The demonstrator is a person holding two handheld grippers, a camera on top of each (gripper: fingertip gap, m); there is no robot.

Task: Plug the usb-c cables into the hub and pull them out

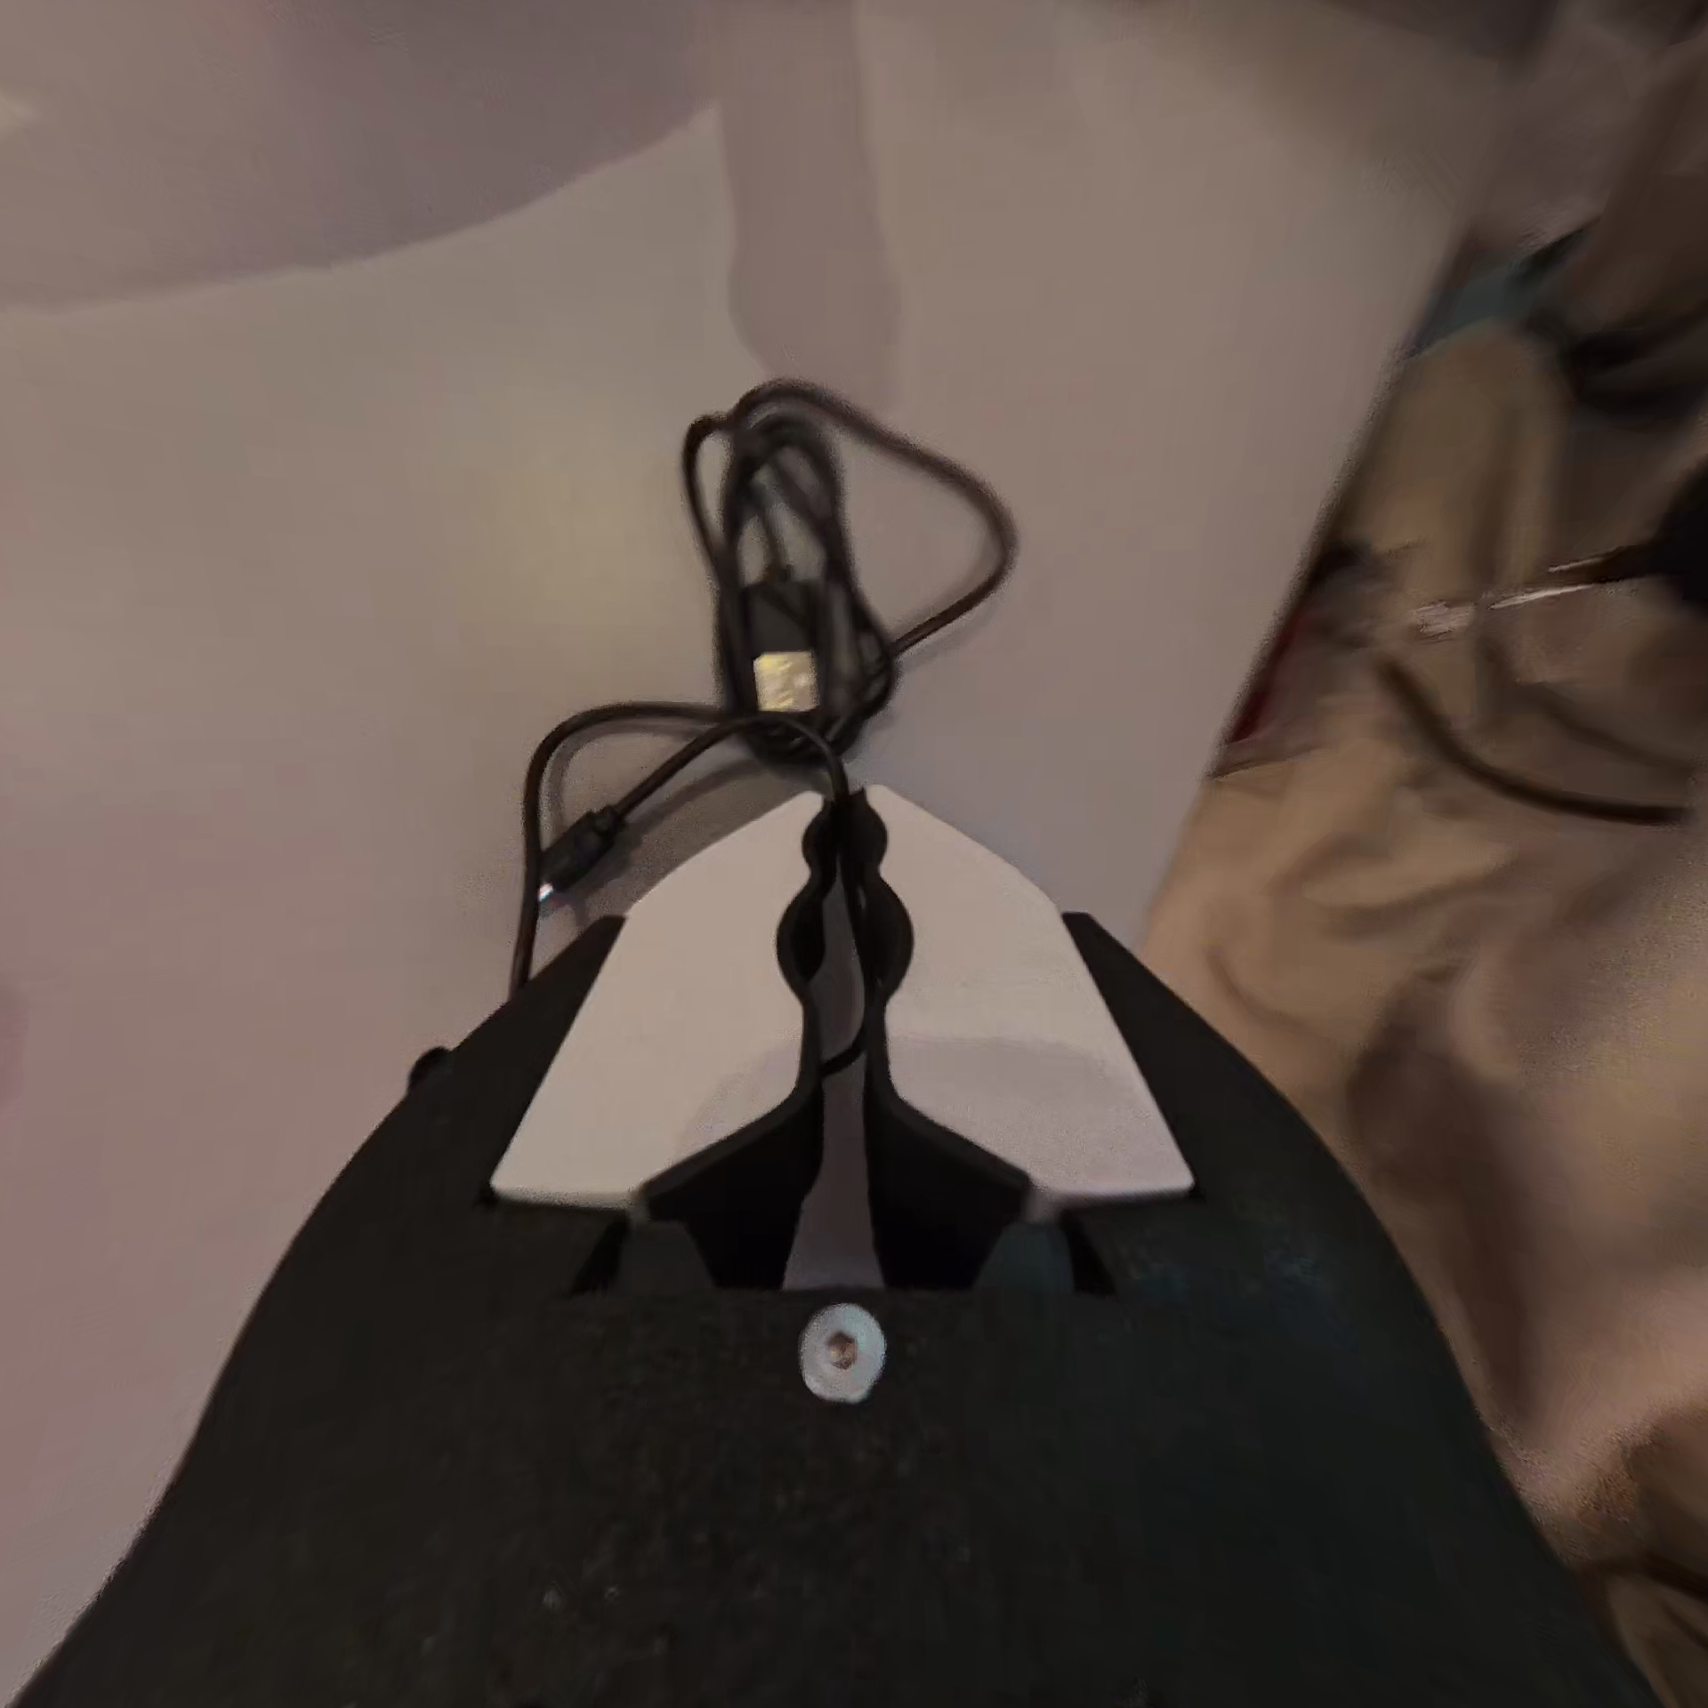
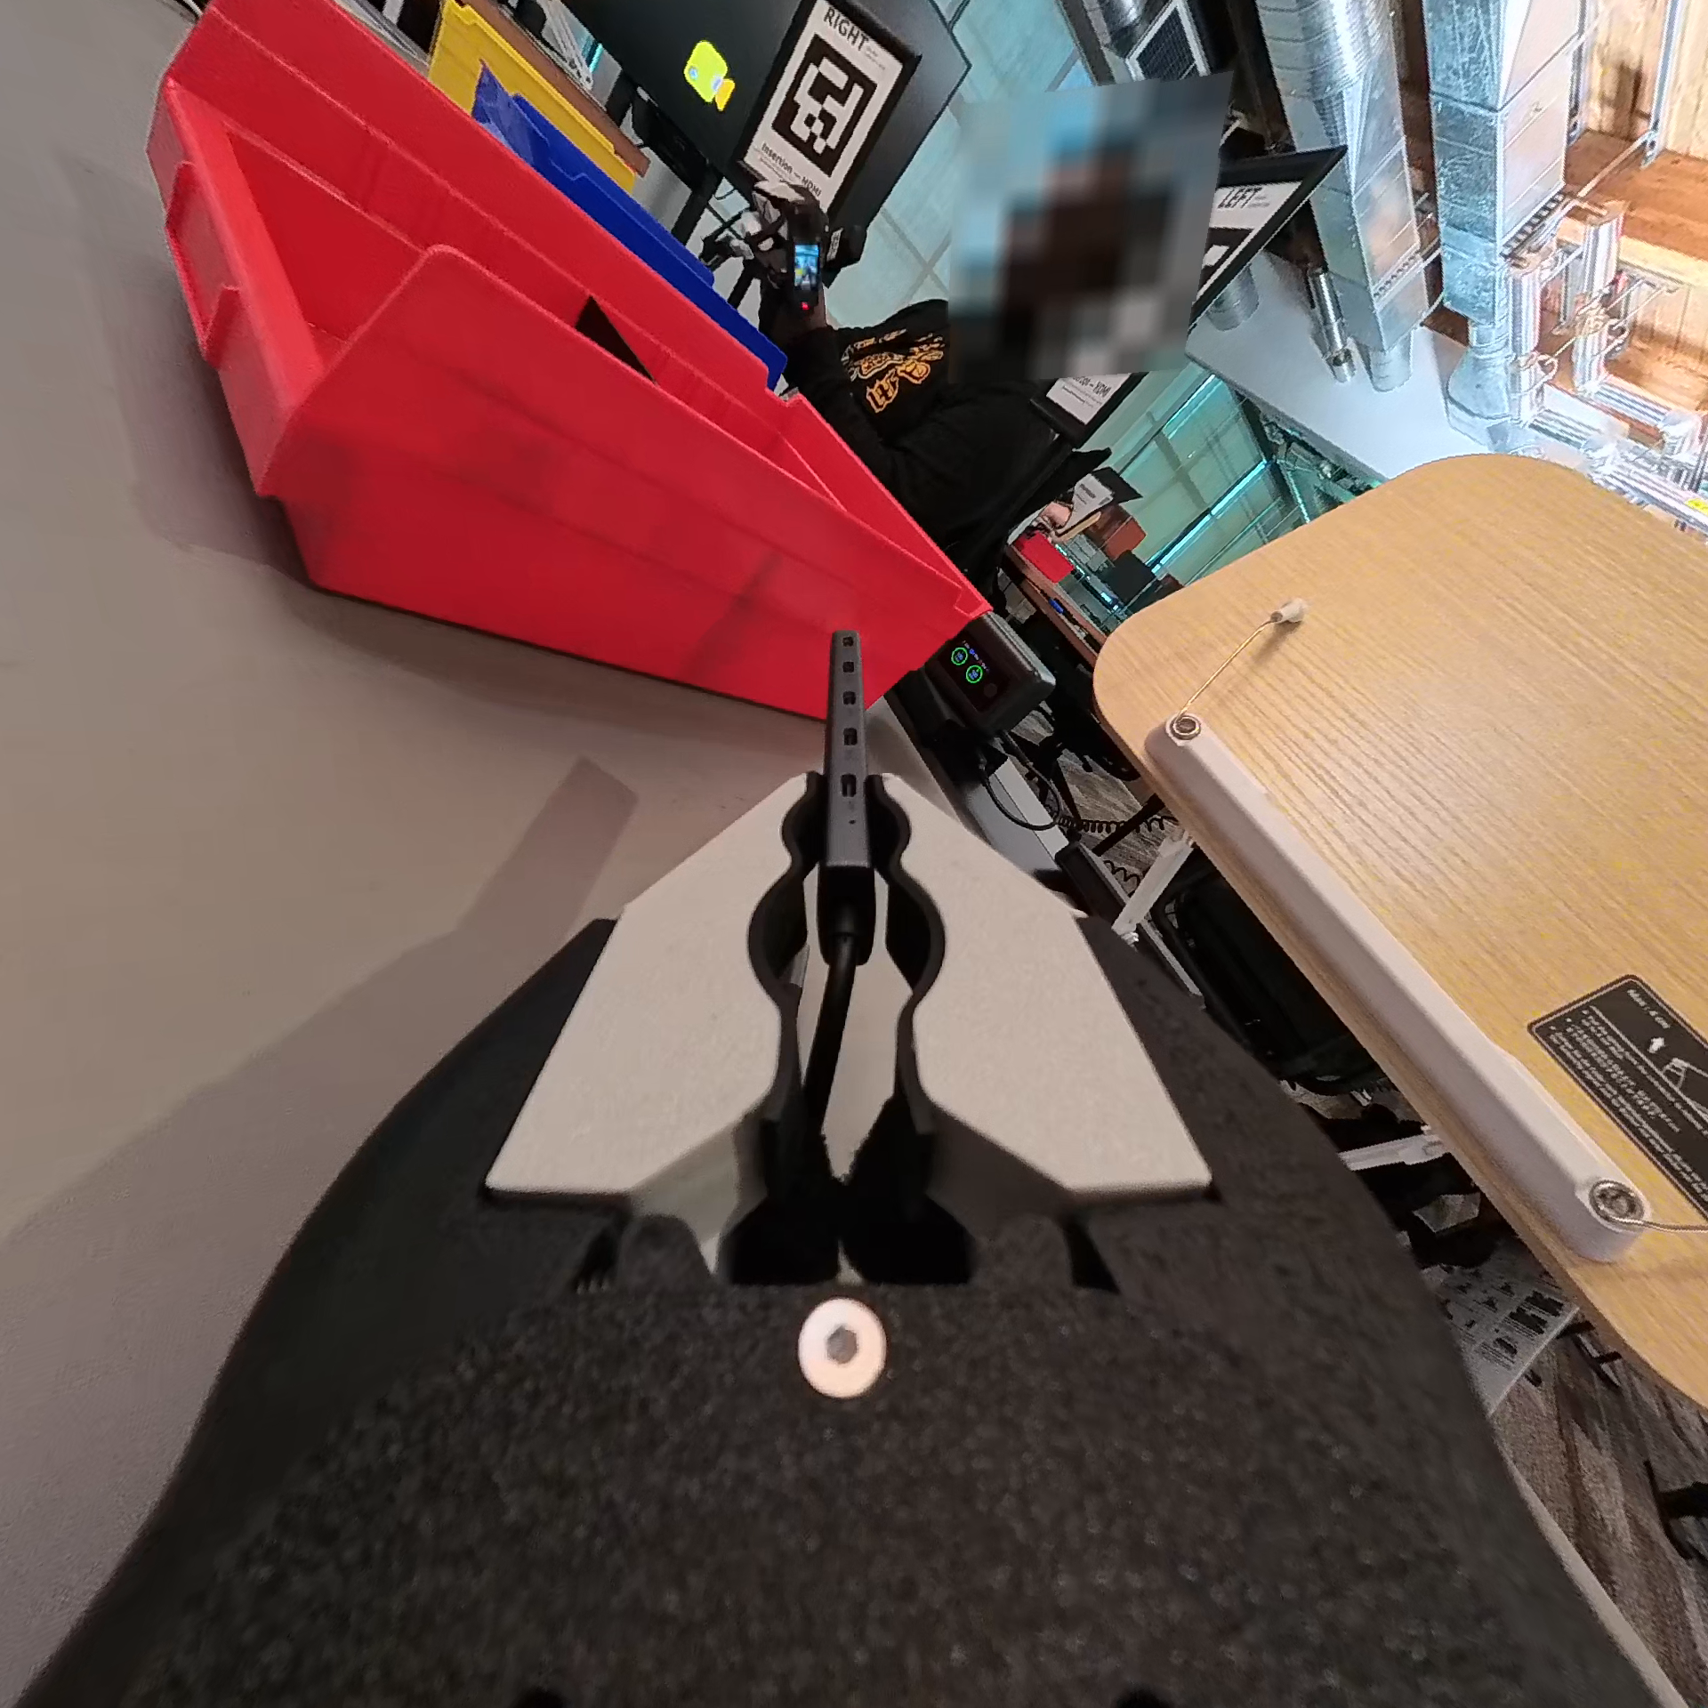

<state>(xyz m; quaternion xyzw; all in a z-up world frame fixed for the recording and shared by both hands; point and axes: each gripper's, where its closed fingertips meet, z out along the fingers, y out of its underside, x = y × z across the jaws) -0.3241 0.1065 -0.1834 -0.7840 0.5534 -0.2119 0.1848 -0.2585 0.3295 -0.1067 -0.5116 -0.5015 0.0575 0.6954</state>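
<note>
In the left wrist view my left gripper (image 1: pixel 839 795) is shut on a thin black cable (image 1: pixel 836 767). The cable runs up from between the fingertips into a tangled bundle (image 1: pixel 795 555) on the white table (image 1: pixel 323 555). A silver USB-A plug (image 1: pixel 784 682) lies in the bundle. A small black plug (image 1: pixel 578 855) hangs at the left. In the right wrist view my right gripper (image 2: pixel 846 786) is shut on a slim grey hub (image 2: pixel 846 730), held edge-on with its row of ports showing. The hub's own black lead (image 2: pixel 832 1007) runs back between the fingers.
Red bins (image 2: pixel 518 444) stand on the grey table (image 2: pixel 139 739) at the left, with blue and yellow bins behind. A wooden tabletop (image 2: pixel 1433 786) is at the right. A person in dark clothes sits beyond. Beige cloth (image 1: pixel 1386 924) lies right of the cable bundle.
</note>
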